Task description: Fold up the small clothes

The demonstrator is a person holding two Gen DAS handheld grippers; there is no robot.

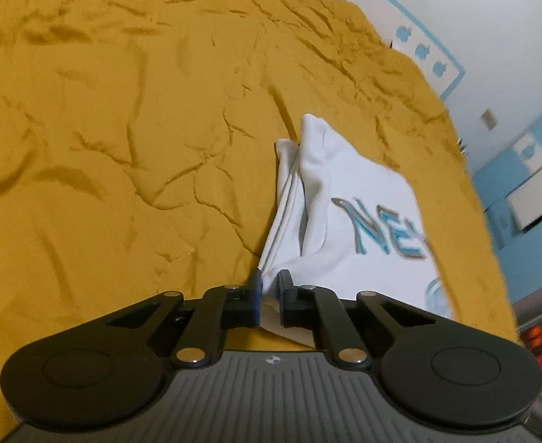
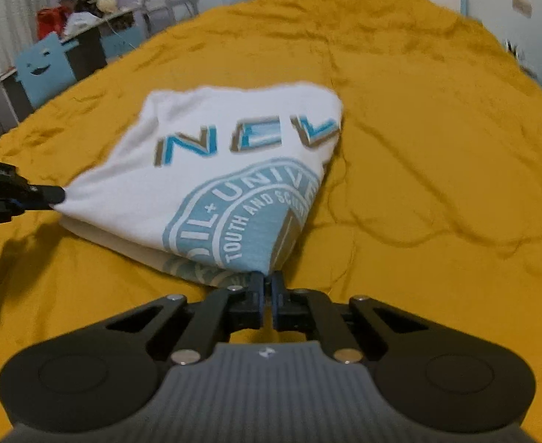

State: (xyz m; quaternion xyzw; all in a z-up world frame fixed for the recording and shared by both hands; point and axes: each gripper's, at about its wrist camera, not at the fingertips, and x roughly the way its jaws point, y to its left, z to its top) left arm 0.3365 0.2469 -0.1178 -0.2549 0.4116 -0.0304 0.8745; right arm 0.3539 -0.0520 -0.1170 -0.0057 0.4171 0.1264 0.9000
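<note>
A small white T-shirt (image 2: 212, 170) with blue lettering and a round blue emblem lies partly folded on the mustard-yellow bedspread (image 2: 437, 147). My right gripper (image 2: 268, 280) is shut on the shirt's near corner by the emblem. My left gripper (image 1: 269, 284) is shut on another corner of the shirt (image 1: 345, 214), and it also shows in the right wrist view (image 2: 55, 197) at the shirt's left edge. Both held corners are lifted slightly off the bedspread.
The wrinkled bedspread (image 1: 123, 129) covers the whole bed. A white wall with blue trim (image 1: 492, 55) runs along the bed's right side. A cluttered desk and a blue chair (image 2: 45, 70) stand beyond the left side.
</note>
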